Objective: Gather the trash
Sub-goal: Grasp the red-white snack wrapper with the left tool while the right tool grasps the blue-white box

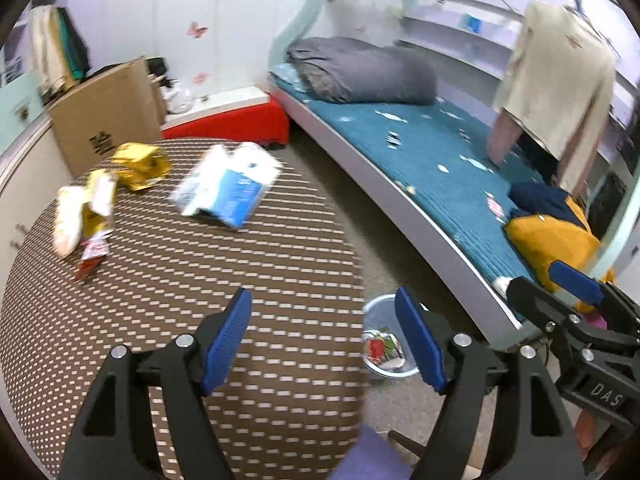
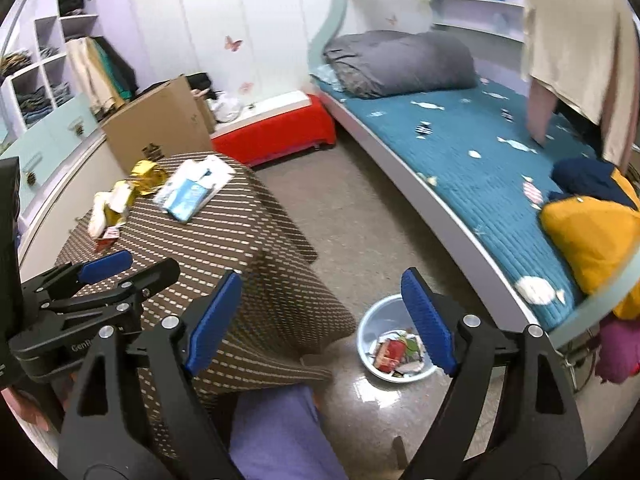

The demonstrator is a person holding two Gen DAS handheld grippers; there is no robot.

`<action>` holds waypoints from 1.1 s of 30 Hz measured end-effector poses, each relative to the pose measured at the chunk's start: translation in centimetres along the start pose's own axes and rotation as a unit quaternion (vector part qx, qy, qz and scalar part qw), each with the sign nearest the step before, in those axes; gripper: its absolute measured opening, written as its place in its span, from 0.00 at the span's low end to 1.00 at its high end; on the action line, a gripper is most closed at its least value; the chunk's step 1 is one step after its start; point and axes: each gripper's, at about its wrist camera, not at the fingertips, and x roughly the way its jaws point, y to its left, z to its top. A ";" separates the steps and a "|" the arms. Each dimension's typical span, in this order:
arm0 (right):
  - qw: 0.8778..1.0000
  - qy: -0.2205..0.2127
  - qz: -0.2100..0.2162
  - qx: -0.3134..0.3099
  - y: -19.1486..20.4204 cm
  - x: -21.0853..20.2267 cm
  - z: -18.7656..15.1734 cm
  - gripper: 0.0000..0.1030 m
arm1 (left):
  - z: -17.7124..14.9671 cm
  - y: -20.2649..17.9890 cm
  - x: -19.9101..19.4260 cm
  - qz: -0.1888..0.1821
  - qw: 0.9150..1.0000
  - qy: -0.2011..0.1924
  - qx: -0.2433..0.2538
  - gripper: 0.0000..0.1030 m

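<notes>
On the table with the brown dotted cloth (image 1: 248,272) (image 2: 224,240) lie a blue-and-white packet (image 1: 228,184) (image 2: 192,188), a gold wrapper (image 1: 140,166) (image 2: 148,174), a yellow-and-white wrapper (image 1: 84,212) (image 2: 110,204) and a small red pack (image 1: 92,256) (image 2: 107,238). A pale blue basin (image 1: 378,306) (image 2: 370,320) on the floor beside the table holds several wrappers (image 2: 394,354). My left gripper (image 1: 321,296) (image 2: 132,268) hangs open and empty over the table's near edge. My right gripper (image 2: 322,276) (image 1: 560,300) is open and empty above the basin, to the right of the left one.
A bed with a teal cover (image 2: 460,152), a grey duvet (image 2: 400,64) and a yellow cushion (image 2: 592,236) runs along the right. A red box (image 2: 276,132) and a cardboard box (image 2: 160,128) stand behind the table. A purple seat (image 2: 276,436) is right below me.
</notes>
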 end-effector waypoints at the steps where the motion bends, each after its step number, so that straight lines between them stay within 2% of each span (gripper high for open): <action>1: 1.000 0.002 0.005 -0.007 0.8 0.3 0.3 0.80 | 0.0 0.9 -0.1 0.005 1.000 -0.001 -0.006 0.72; 12: 0.996 0.039 0.061 -0.042 7.3 5.4 2.8 0.81 | 0.2 11.2 -0.9 0.074 0.994 -0.008 -0.085 0.77; 16: 0.994 0.060 0.078 -0.057 9.7 7.8 4.0 0.83 | 0.3 14.8 -0.8 0.088 0.989 -0.003 -0.115 0.77; 21: 0.991 0.078 0.082 -0.075 12.2 10.8 5.4 0.86 | 0.6 19.3 0.7 0.102 0.985 0.014 -0.138 0.79; 25: 0.990 0.094 0.073 -0.081 13.8 13.9 6.6 0.88 | 1.0 21.8 2.7 0.100 0.985 0.025 -0.137 0.79; 31: 0.988 0.120 0.057 -0.075 15.3 19.0 8.3 0.88 | 1.5 23.2 6.1 0.102 0.986 0.046 -0.124 0.78; 33: 0.988 0.126 0.045 -0.079 15.7 20.3 8.6 0.88 | 1.7 23.2 6.9 0.096 0.987 0.050 -0.117 0.72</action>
